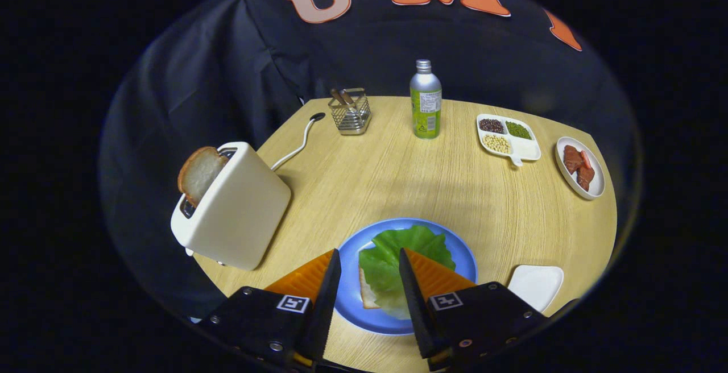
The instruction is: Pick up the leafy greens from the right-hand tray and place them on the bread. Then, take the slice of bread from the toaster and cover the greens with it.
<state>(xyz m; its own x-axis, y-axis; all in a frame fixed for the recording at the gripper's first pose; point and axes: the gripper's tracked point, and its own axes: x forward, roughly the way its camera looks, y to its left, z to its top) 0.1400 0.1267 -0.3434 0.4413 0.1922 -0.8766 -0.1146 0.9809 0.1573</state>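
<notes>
The gripper [369,259] is hovering with its fingers spread apart, gripping nothing, and the leafy greens [398,259] are lying between them on the bread [367,293] on the blue plate [460,259], low in the frame. At mid-left, a bread slice [199,174] is sticking out of the toaster [239,208].

leafy greens [398,256] draped flat over bread [368,294], second bread slice [199,174] upright in toaster [236,208]

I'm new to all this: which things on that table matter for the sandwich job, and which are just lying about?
For the job: leafy greens lying on the bread on the blue plate; toaster with its bread slice; white tray; the gripper, fingers open above the greens.

Lying about: bottle, wire basket, divided dish, meat plate.
</notes>
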